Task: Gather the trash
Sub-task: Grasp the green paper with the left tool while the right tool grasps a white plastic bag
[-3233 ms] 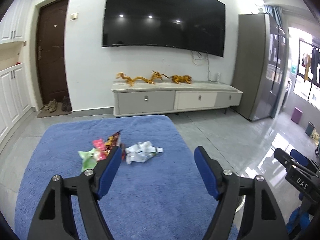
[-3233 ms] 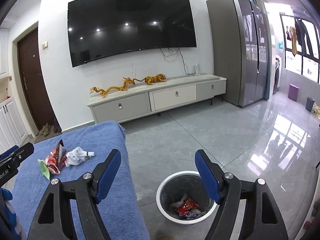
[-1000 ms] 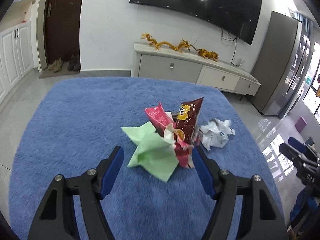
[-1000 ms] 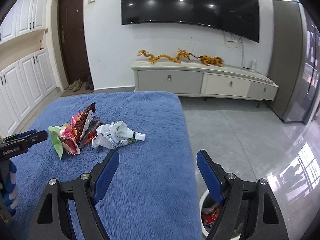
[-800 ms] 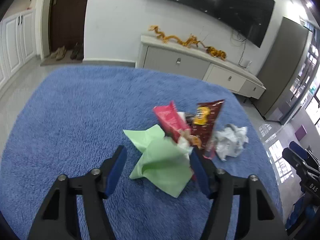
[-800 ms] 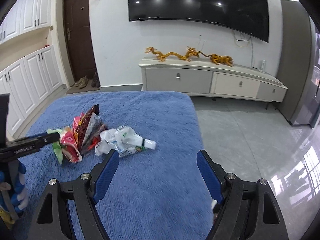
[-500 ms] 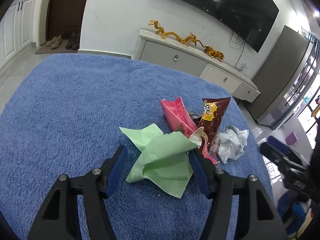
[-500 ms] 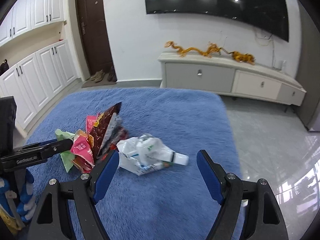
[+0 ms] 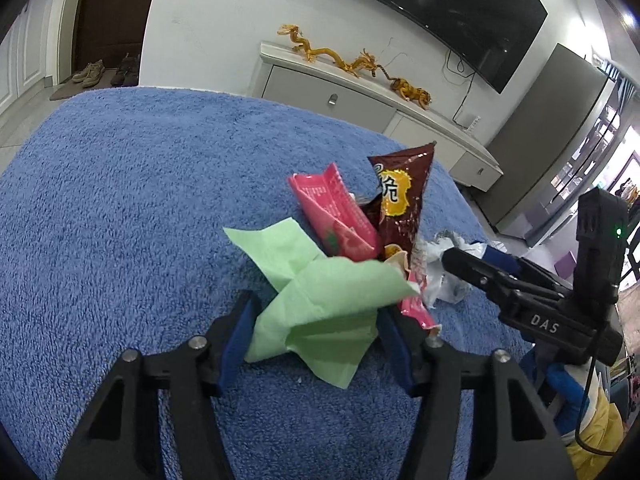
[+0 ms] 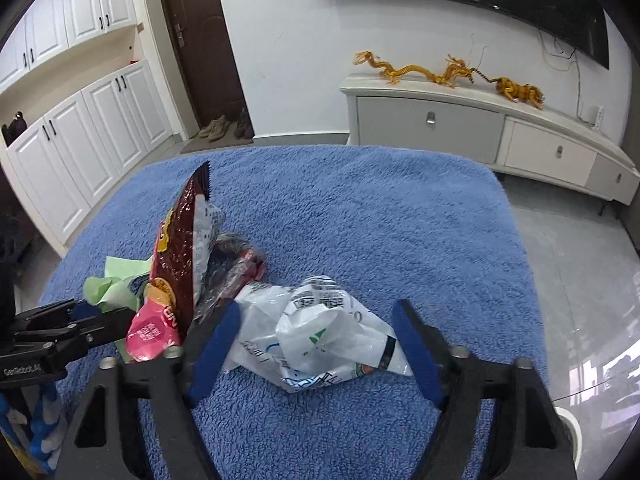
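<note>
A pile of trash lies on the blue fleece cover [image 9: 100, 208]: a crumpled green paper [image 9: 320, 304], a pink wrapper [image 9: 336, 216], a dark red snack bag [image 9: 404, 196] and a crumpled white plastic wrapper [image 10: 320, 336]. My left gripper [image 9: 320, 340] is open with its jaws on either side of the green paper. My right gripper [image 10: 316, 344] is open with its jaws on either side of the white wrapper, and it shows at the right of the left wrist view [image 9: 472, 264]. The snack bag [image 10: 180, 248] stands up left of the right gripper.
A white TV cabinet [image 10: 480, 124] with gold dragon figures [image 10: 440, 72] stands behind under a wall TV. A dark door [image 10: 200, 44] and white cupboards [image 10: 80, 132] are at the left. Grey tile floor [image 10: 580, 264] lies to the right, with a bin rim [image 10: 572, 428] at the lower right.
Both grippers have moved forward and down onto the pile. The green paper now sits between the left jaws and the white wrapper between the right jaws. The right gripper swung left from the bin.
</note>
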`<control>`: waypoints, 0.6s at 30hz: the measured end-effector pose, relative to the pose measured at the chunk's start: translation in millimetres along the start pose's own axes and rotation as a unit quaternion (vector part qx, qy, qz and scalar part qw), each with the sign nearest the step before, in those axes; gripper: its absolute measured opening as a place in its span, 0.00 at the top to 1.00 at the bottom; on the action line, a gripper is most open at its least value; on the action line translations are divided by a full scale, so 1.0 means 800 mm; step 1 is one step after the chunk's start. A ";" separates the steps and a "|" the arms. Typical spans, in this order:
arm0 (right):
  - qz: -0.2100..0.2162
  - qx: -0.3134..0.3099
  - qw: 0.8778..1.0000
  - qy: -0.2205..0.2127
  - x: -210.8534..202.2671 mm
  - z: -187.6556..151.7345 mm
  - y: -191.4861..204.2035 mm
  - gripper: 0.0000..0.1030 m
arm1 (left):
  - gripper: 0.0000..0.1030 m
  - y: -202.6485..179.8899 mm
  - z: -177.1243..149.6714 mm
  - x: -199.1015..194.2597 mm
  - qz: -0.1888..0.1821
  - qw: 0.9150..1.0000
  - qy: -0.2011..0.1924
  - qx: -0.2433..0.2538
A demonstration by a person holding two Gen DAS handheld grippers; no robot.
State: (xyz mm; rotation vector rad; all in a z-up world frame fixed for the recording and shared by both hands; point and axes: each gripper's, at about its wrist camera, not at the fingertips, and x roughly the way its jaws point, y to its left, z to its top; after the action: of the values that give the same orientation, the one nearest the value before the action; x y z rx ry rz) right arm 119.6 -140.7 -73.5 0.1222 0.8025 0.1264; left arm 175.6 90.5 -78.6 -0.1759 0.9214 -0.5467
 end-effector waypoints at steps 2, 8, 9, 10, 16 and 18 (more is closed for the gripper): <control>0.009 0.003 1.000 0.002 -0.003 -0.002 0.000 0.45 | 0.48 -0.003 -0.001 -0.002 0.001 1.000 -0.001 0.004; 0.011 0.006 1.000 -0.005 -0.023 -0.012 0.007 0.66 | 0.73 -0.012 -0.013 -0.026 -0.006 1.000 -0.015 0.014; 0.013 0.008 1.000 -0.006 -0.028 -0.014 0.008 0.68 | 0.79 -0.012 -0.015 -0.031 -0.006 1.000 -0.016 0.013; 0.013 0.009 1.000 -0.007 -0.031 -0.015 0.009 0.70 | 0.83 -0.012 -0.017 -0.034 -0.005 1.000 -0.013 0.012; 0.012 0.011 1.000 -0.012 -0.061 -0.029 0.021 0.73 | 0.83 -0.009 -0.038 -0.060 -0.011 1.000 -0.010 0.011; 0.012 0.014 1.000 -0.015 -0.070 -0.034 0.024 0.73 | 0.83 -0.011 -0.045 -0.072 -0.012 1.000 -0.013 0.013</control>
State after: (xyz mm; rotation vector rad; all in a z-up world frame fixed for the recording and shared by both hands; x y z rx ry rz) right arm 60.7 -129.2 -49.6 0.1593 0.7731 0.1361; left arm 116.4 115.4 -56.1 -0.1716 0.8870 -0.5775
